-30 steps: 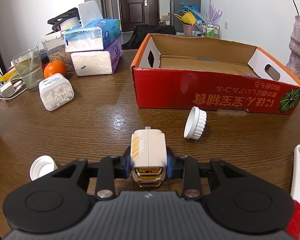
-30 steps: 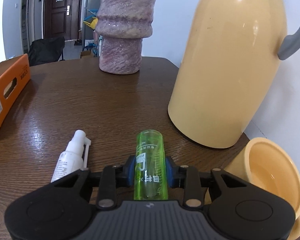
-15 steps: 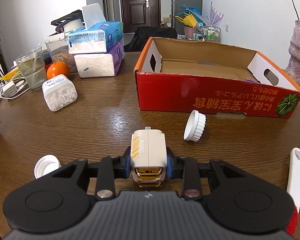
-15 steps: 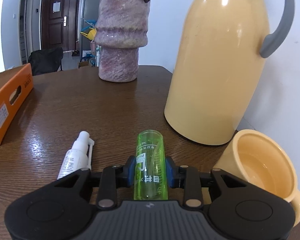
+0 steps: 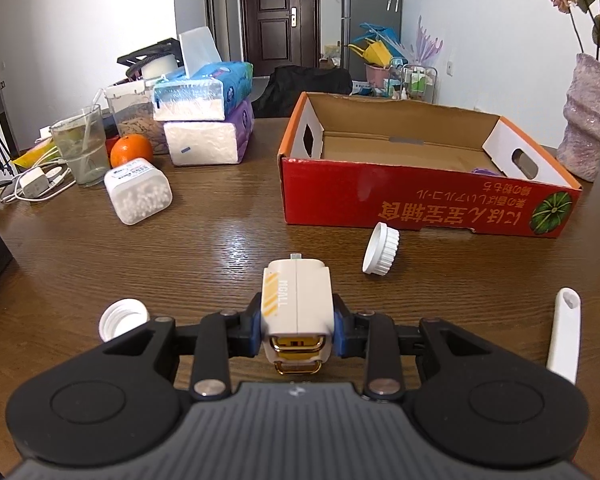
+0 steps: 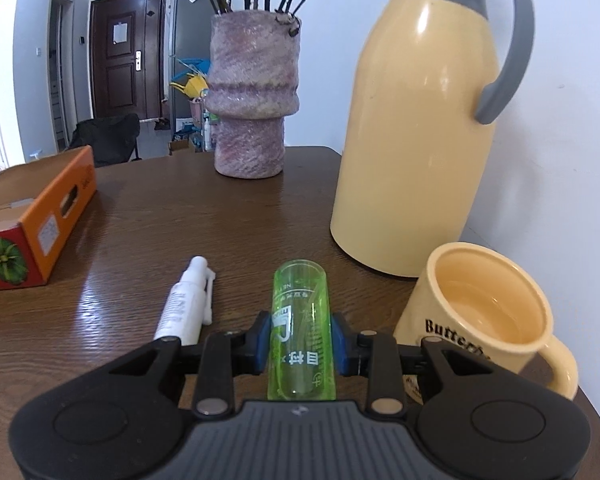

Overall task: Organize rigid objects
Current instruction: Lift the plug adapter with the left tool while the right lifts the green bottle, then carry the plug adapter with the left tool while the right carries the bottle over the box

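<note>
Left gripper (image 5: 297, 320): jaws closed on a cream power bank (image 5: 296, 304) with yellow stripes and a gold clasp, held at lower centre of the left wrist view above the wooden table (image 5: 204, 248).
- White ribbed cap (image 5: 380, 255): right of centre, lying on its side, just in front of the red cardboard box (image 5: 420, 200).
- Red cardboard box: open-topped, centre right; a small purple item (image 5: 485, 171) shows inside near its right end.
- White threaded cap (image 5: 122, 318): lower left, just beside the gripper body.
- White plastic handle (image 5: 565, 332): lower right edge.
- Clear jar of white pellets (image 5: 138, 197): left of centre, on its side.
- Orange (image 5: 131, 149), glass of water (image 5: 80, 146), stacked tissue packs (image 5: 204, 116): upper left.

Right gripper (image 6: 300, 336): jaws closed on a translucent green tube (image 6: 301, 332), lower centre of the right wrist view.
- White spray bottle (image 6: 186, 304): lying just left of the tube.
- Yellow mug (image 6: 488, 312): lower right.
- Yellow thermos (image 6: 424, 128): behind the mug.
- Purple vase (image 6: 252, 96): upper centre.
</note>
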### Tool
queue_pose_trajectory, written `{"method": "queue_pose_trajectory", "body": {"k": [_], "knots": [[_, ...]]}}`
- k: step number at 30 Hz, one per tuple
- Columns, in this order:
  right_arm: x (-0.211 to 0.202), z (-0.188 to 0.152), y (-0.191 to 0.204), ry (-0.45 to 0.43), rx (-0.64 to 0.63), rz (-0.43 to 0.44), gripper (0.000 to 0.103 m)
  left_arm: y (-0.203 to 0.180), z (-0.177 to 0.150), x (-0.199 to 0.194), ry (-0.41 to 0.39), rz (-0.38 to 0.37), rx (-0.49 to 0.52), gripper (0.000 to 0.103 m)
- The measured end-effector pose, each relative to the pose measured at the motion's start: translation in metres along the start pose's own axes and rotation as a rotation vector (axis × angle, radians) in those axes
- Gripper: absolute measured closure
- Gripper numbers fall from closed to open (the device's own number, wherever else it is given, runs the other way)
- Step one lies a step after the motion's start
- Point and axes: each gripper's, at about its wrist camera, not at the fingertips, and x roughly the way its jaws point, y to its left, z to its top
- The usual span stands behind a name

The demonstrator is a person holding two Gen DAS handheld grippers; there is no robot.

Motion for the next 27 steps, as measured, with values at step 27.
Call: {"method": "queue_pose_trajectory", "body": {"k": [27], "knots": [[-0.135,-0.044,0.087,-0.105,-0.113,0.336,0.073,-0.011,-0.029,-0.091,-0.081,-0.112,0.041,0.07]]}}
